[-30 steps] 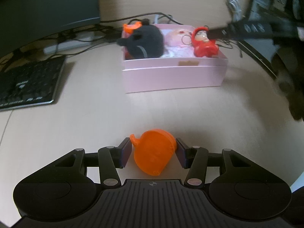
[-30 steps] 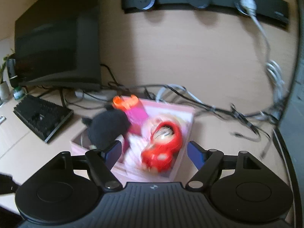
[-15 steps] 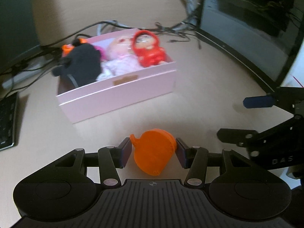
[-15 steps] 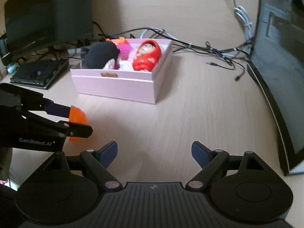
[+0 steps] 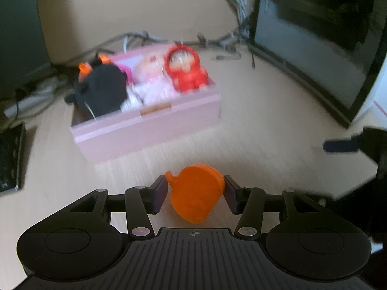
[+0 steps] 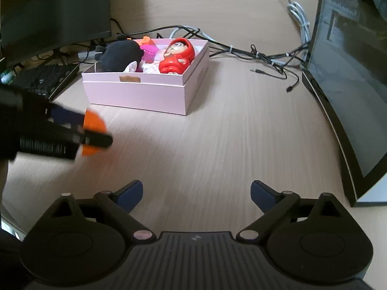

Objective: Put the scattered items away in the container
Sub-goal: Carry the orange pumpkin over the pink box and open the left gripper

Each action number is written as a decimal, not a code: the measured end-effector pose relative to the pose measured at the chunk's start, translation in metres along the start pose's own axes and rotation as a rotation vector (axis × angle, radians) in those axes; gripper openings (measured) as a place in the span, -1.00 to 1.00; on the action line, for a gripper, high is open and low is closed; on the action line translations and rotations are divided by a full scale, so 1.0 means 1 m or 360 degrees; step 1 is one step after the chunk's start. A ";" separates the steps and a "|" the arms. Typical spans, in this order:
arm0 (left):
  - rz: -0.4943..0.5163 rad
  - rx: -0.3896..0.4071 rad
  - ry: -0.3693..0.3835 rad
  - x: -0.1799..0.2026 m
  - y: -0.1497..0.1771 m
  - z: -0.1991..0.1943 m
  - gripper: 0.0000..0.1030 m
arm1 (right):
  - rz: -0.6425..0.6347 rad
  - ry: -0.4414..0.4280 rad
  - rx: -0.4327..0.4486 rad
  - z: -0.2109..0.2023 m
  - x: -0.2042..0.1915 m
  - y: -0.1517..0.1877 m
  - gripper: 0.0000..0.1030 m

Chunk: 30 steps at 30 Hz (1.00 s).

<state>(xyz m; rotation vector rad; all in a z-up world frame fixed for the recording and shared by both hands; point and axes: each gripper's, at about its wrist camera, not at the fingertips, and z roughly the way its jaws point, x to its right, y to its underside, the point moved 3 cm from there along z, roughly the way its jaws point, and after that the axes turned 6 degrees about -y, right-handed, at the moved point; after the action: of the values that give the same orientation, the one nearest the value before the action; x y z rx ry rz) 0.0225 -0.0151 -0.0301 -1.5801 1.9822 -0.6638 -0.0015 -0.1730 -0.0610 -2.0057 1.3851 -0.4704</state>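
My left gripper (image 5: 195,194) is shut on an orange plastic toy (image 5: 196,194) and holds it above the desk, short of the pink box (image 5: 150,125). The box holds a black plush (image 5: 100,91), a pink doll (image 5: 151,77) and a red doll (image 5: 186,71). In the right wrist view the same box (image 6: 142,91) sits ahead, with the red doll (image 6: 177,56) and black plush (image 6: 121,55) inside. The left gripper with the orange toy (image 6: 93,130) shows at the left there. My right gripper (image 6: 196,193) is open and empty over bare desk.
A keyboard (image 6: 46,79) lies left of the box, below a dark monitor (image 6: 53,12). A second monitor (image 6: 350,72) stands along the right. Cables (image 6: 266,55) trail behind the box.
My left gripper has carried the orange toy closer to the box and turned toward it. My right gripper has drawn back from the box and lowered over the desk, still open.
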 end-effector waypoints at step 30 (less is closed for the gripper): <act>-0.0217 0.0320 -0.0220 -0.056 -0.019 0.007 1.00 | 0.0013 -0.0035 0.0041 0.016 0.002 -0.007 1.00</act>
<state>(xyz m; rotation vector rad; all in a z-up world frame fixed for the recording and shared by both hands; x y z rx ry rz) 0.0514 0.0353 -0.0183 -1.6020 1.6651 -0.7598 0.0137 -0.1683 -0.0681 -1.9783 1.3669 -0.4591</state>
